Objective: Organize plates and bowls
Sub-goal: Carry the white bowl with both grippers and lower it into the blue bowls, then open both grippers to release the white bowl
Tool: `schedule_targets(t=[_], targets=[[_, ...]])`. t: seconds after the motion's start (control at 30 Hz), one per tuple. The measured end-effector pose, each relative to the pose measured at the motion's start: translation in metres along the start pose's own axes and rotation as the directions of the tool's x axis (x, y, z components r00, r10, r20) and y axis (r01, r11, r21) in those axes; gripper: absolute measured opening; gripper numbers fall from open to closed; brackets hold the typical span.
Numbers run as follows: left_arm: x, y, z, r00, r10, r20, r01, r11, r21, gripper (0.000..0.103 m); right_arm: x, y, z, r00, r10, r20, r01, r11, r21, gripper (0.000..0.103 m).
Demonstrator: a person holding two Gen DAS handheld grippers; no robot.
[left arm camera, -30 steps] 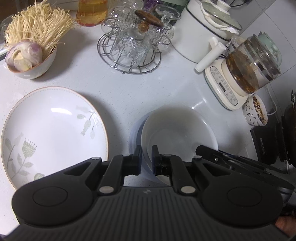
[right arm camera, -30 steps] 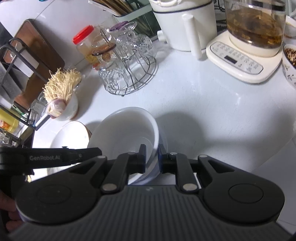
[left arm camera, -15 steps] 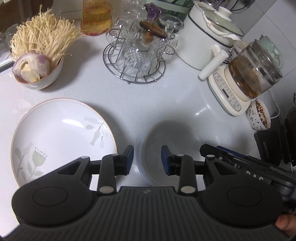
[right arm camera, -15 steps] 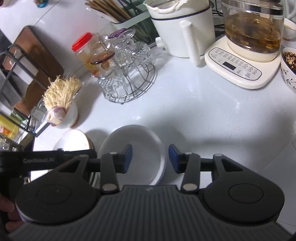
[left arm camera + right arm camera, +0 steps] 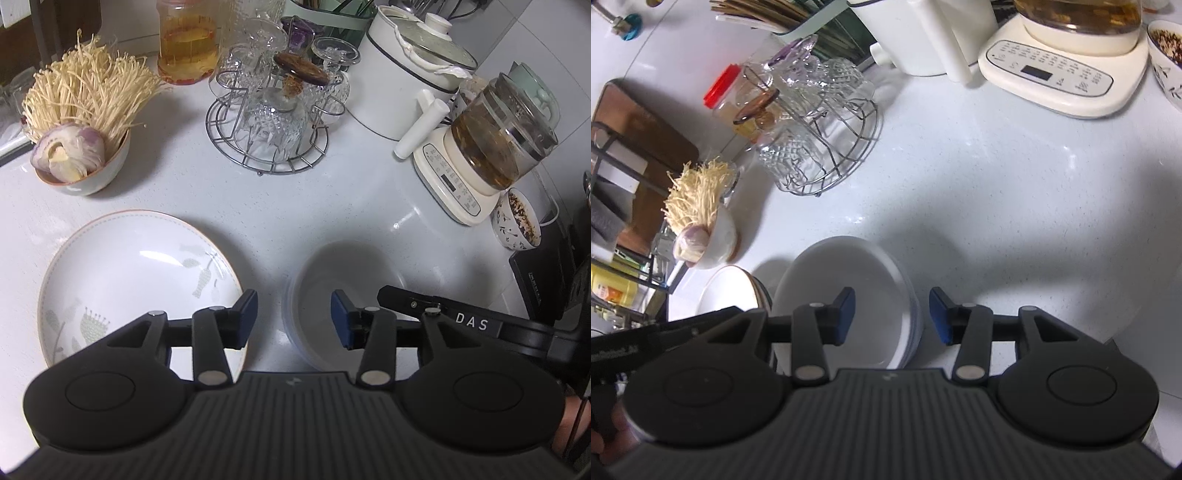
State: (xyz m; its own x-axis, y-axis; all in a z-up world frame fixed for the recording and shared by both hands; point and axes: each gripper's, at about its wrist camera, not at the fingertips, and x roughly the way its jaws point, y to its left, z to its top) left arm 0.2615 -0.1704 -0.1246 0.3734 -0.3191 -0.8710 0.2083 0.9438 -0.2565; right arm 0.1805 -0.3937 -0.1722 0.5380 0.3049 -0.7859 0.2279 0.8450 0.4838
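Observation:
A white bowl (image 5: 343,280) sits nested in a stack on the white counter, also seen in the right wrist view as the bowl (image 5: 849,273). My left gripper (image 5: 293,314) straddles its left rim, jaws opening, and the pads do not touch it. My right gripper (image 5: 892,314) straddles the right rim and is open, pads clear of the bowl. A floral plate (image 5: 129,280) lies flat to the left of the bowl, and part of that plate (image 5: 727,291) shows in the right wrist view.
A bowl of enoki mushrooms and onion (image 5: 81,147) stands at the back left. A wire rack of glasses (image 5: 269,122), an oil jar (image 5: 186,40), a white pot (image 5: 402,81) and a glass kettle (image 5: 491,147) line the back. A small patterned bowl (image 5: 517,221) sits at right.
Both grippers were shut on the bowl's rims, holding it tilted. The bowl now rests level in the stack, and both grippers have opened off it.

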Motion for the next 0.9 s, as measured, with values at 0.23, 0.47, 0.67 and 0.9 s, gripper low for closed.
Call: schedule_targets(t=[0.23, 0.47, 0.67, 0.9], targets=[[-0.005, 0.002, 0.001, 1.000, 0.016, 0.011, -0.016, 1.000, 0.009, 0.060, 0.009, -0.004, -0.001, 1.000, 0.010, -0.016, -0.009, 0.999, 0.038, 0.048], [-0.006, 0.003, 0.003, 0.999, 0.031, 0.012, -0.031, 0.999, 0.008, 0.063, 0.020, -0.012, -0.001, 0.998, 0.031, -0.050, -0.027, 0.996, 0.090, 0.047], [-0.006, 0.003, 0.004, 0.999, 0.042, 0.016, -0.042, 0.999, 0.005, 0.063, 0.028, -0.014, -0.002, 0.994, 0.058, -0.091, -0.047, 0.992, 0.119, 0.045], [-0.001, 0.000, 0.005, 0.999, 0.042, 0.006, -0.042, 0.999, 0.000, 0.063, 0.033, -0.019, -0.003, 0.990, 0.067, -0.121, -0.048, 0.987, 0.151, 0.024]])
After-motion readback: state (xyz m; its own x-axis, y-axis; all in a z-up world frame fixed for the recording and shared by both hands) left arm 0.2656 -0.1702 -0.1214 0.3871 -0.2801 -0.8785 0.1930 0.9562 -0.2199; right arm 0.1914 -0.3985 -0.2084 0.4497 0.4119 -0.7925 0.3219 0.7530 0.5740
